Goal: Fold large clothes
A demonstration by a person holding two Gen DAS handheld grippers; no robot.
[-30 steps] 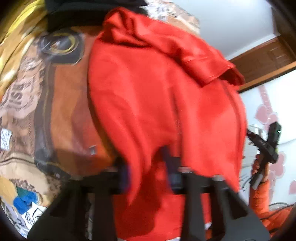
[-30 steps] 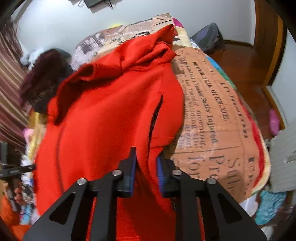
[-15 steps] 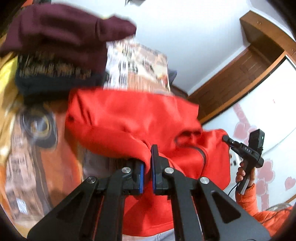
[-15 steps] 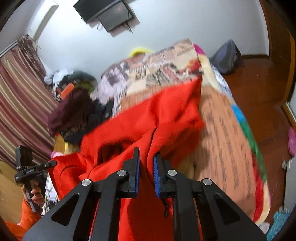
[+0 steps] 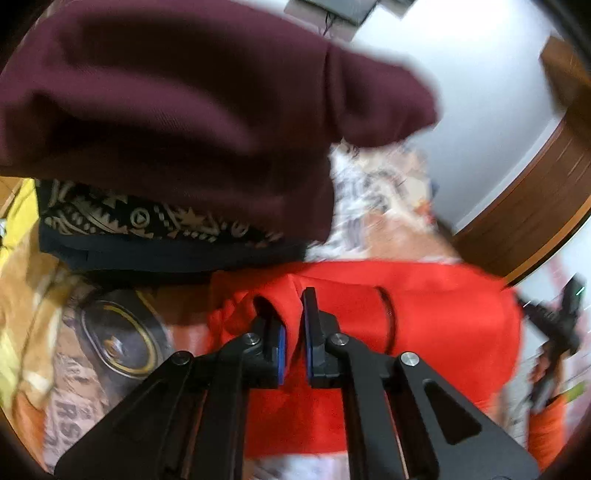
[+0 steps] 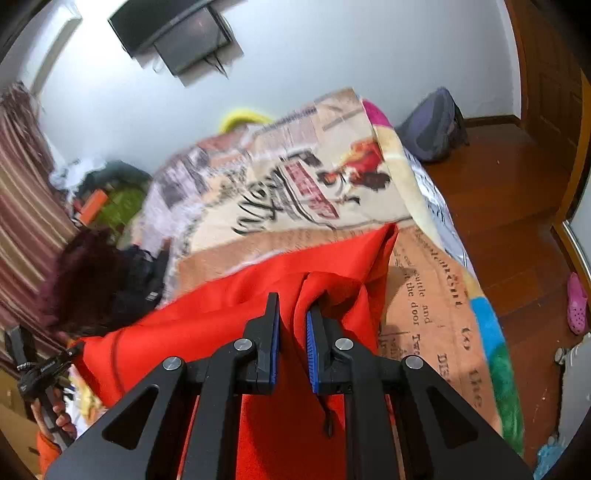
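Left tool (image 5: 293,332) pinched nearly shut on a fold of the red jacket (image 5: 443,325), red cloth bunched between the blue pads and curling over the left finger. Jacket spreads ahead and right of this tool as a wide band, a dark zipper line (image 5: 388,317) running just right of the right finger. Ahead and above the left tool a maroon garment (image 5: 184,110) fills the upper view, blurred, sitting on a black patterned cloth (image 5: 147,221). Printed blanket (image 5: 74,387) of the bed lies left of and below the tool. Far right of the left tool, blurred, the other handheld device and an orange sleeve (image 5: 546,424). Right tool (image 6: 291,332) also closed narrow on the jacket (image 6: 221,314), a ridge of red cloth clamped between the pads and rising past the tips to a peak ahead-right. Jacket runs left from this tool across the blanket (image 6: 295,177) toward a hand (image 6: 55,417) gripping the other device at the far left edge. Under the right tool a dark zipper pull (image 6: 327,417) hangs from the cloth. Right of the tool the blanket edge drops to a wood floor (image 6: 517,240) with a pink shoe (image 6: 576,302); a grey backpack (image 6: 432,125) sits against the wall ahead-right. Screen (image 6: 177,33) mounted on the wall well ahead, striped curtain (image 6: 22,206) far left.
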